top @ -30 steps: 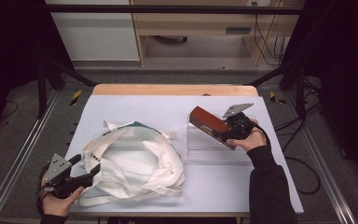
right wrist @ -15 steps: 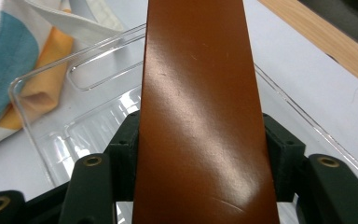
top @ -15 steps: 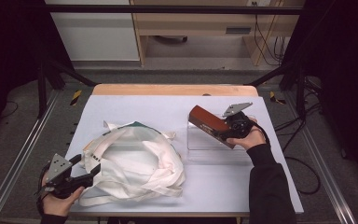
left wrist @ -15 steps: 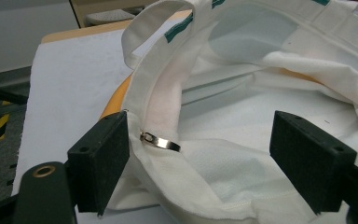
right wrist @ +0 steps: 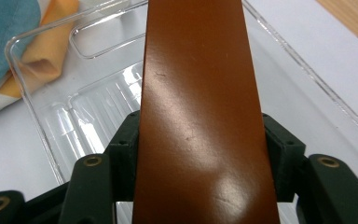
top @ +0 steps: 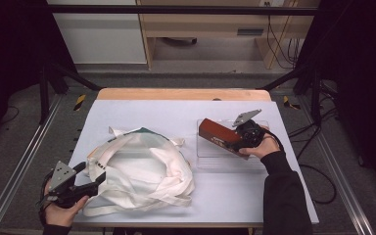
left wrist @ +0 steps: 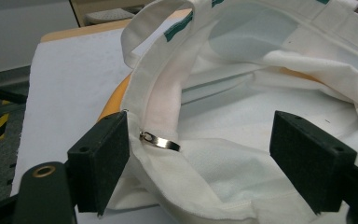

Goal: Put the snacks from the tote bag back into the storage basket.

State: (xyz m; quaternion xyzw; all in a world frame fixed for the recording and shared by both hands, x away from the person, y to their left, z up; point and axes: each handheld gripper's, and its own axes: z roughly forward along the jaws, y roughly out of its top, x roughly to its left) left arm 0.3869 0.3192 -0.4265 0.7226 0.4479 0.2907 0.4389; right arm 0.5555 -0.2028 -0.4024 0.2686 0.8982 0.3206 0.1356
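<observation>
Your right gripper point(top: 237, 142) held a glossy reddish-brown rectangular box point(top: 219, 137), its fingers point(right wrist: 126, 140) pinching the box's two sides just above a clear plastic tray point(top: 210, 159) on the white-covered bench point(top: 176, 110). The box showed a smooth brown top face with printing along its side. Your left gripper point(top: 90, 178) had its fingers spread at the rim of a crumpled white cloth tote bag point(top: 142, 169), one pad touching a strap bearing a small metal ring point(left wrist: 158, 141).
</observation>
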